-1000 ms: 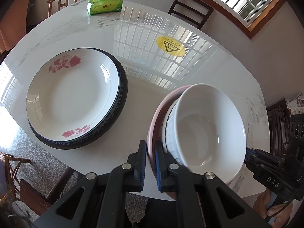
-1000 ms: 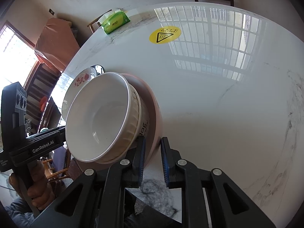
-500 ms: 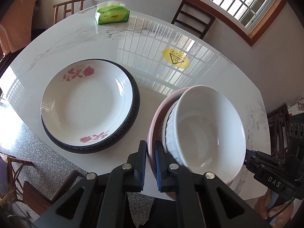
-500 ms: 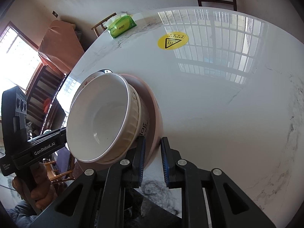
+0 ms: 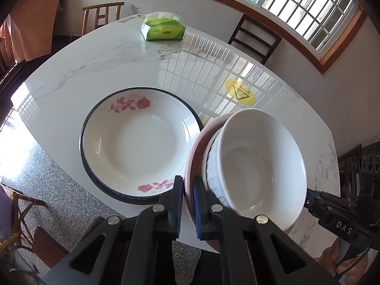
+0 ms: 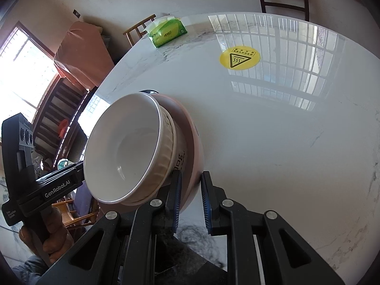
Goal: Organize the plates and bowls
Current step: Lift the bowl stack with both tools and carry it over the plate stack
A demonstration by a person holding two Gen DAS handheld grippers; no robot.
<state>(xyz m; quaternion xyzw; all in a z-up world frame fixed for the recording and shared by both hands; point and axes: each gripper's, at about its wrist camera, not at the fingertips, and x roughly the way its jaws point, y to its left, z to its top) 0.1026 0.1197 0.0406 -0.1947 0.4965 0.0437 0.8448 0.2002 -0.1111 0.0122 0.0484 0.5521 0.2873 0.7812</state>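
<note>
1. While the bowl stack is carried by both grippers, the marble table point(image 5: 99, 71) is taken as the largest item; every place below is given relative to the rose plate.
2. The rose plate point(image 5: 140, 142) is nested in a dark-rimmed plate point(image 5: 83, 128) and lies flat on the table. A green tissue pack point(image 5: 163, 29) lies well beyond it, and a yellow warning sticker point(image 5: 240, 92) is seen beyond it and to its right.
3. The pink bowl point(image 5: 193, 156) is held tilted just right of the rose plate, overlapping that plate's right edge in the left wrist view; contact with the table cannot be told.
4. The white ribbed bowl point(image 5: 258, 163) is nested inside the pink bowl.
5. The left gripper point(image 5: 187, 190) is pinched on the pink bowl's near rim. The right gripper point(image 6: 191, 186) is pinched on the opposite rim.
6. Step in hand, as judged: the stacked bowls are being transported toward the rose plate.
7. Next move, as judged: the stack should be levelled, centred over the rose plate and lowered before either grip is released; uneven release risks the white ribbed bowl sliding out.
</note>
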